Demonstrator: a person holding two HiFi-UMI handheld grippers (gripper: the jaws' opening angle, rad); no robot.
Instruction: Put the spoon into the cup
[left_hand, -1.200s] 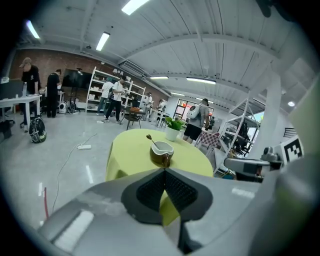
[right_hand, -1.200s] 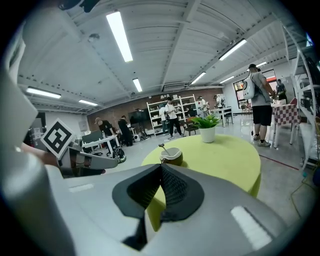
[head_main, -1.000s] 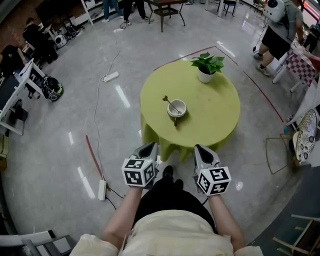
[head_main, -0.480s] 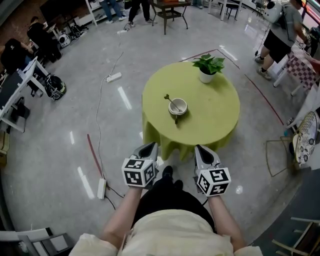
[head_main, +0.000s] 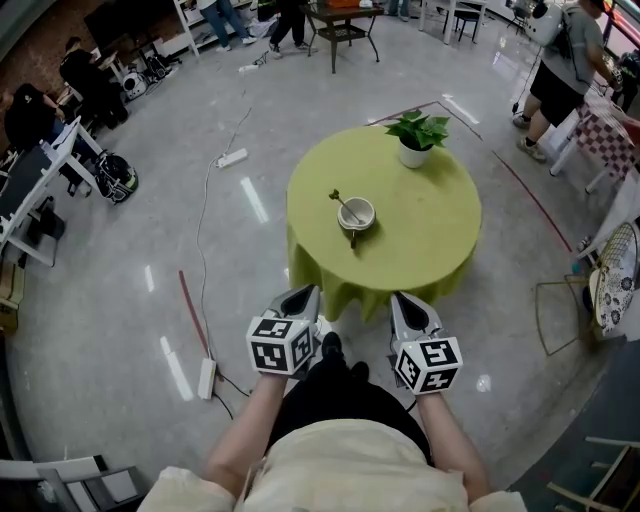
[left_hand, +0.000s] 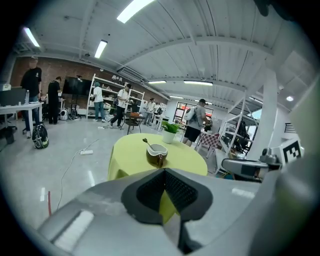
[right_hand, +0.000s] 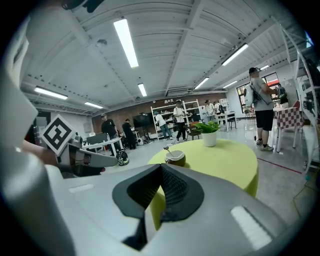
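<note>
I hold both claws low and close to my body, well back from the round counter (head_main: 430, 235) with its yellow-green cloth, and neither has anything in it. The left claw (head_main: 303, 294) is fully closed, its ribbed pads pressed together with only the draped cloth showing past them in the left gripper view. The right claw (head_main: 401, 298) looks the same in its own view, the pads meeting along one seam with nothing caught between them. The spoon (head_main: 343, 204) already sits in the cup (head_main: 356, 215). Its bowl end is down inside and its handle leans out over the rim, up and away from me toward the counter's far left. The cup is brown outside and pale inside, and it stands a little left of the counter's middle with its own handle turned toward me. That keeps it well apart from the potted plant (head_main: 416, 136) at the far edge, so nothing crowds it. From how things lie, I judge the job itself is finished. That would explain the closed, empty claws parked at waist height, since there is nothing left to carry and no reason to reach over the cloth. The spoon rests only by leaning on the rim, so a knock to the counter or a tug on the hanging cloth could tip it out. Keeping the claws clear of the cloth's edge seems the sensible place for them.
</note>
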